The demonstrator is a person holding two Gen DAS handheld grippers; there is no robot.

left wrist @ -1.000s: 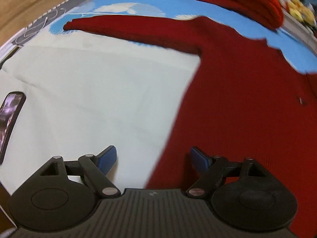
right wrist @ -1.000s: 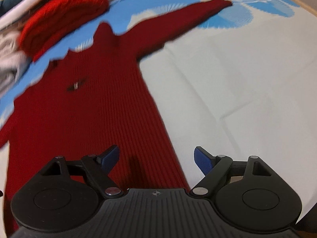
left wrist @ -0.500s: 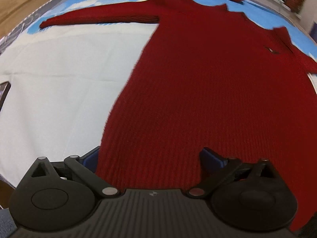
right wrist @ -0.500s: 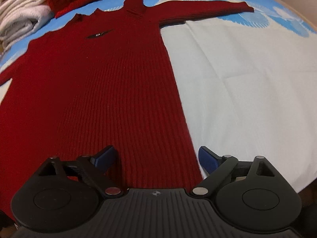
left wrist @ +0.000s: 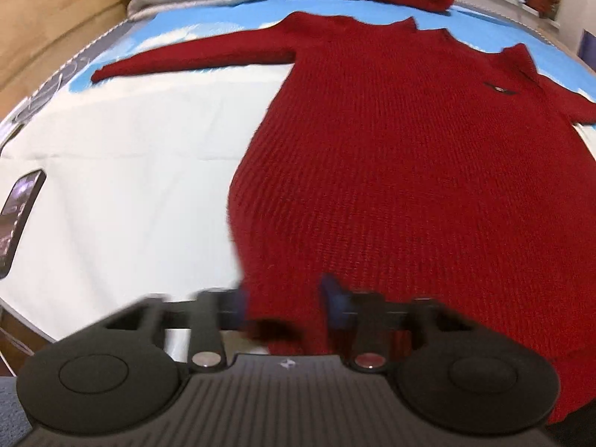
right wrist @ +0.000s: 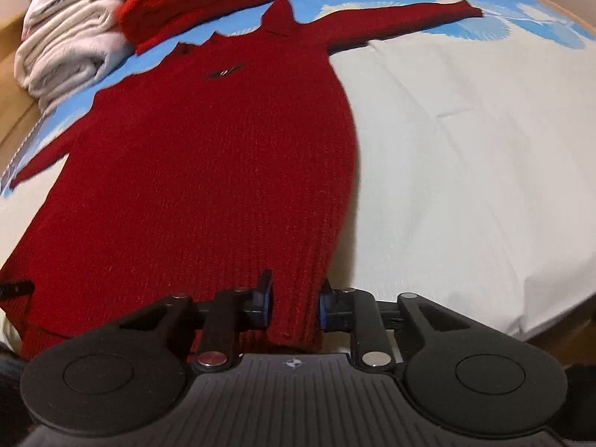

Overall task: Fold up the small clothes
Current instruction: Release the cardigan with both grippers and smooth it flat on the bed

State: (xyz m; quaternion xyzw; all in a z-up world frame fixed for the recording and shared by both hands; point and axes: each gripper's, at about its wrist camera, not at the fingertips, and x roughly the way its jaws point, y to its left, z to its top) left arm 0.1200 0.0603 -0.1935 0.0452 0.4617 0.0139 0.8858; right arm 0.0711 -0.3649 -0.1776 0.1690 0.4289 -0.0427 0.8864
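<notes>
1. Your task item, the dark red knit sweater (right wrist: pixel 208 171), lies flat and face up on the white sheet (right wrist: pixel 465 171) covering the table, both sleeves stretched out sideways. Its long axis runs straight away from you, with the hem nearest the fingers and the collar at the far end.
2. Your right gripper (right wrist: pixel 294 307) has its fingers drawn in on the hem's right corner; a fold of knit sits pinched between the blue pads.
3. Your left gripper (left wrist: pixel 285 307) is at the hem's left corner. The view is motion-blurred; the fingers look narrowed around fabric, but I cannot tell whether they have a firm hold.
4. Judgement: both hands stand equally near the hem, so the coming fold likely carries the hem forward along that axis toward the collar.
5. Beyond the collar, a folded bright red knit (right wrist: pixel 201 3) and folded white garments (right wrist: pixel 70 56) are stacked, just beside the neckline.
6. A phone (left wrist: pixel 20 219) rests on the sheet, well apart to the left.
7. No containers are visible.
</notes>
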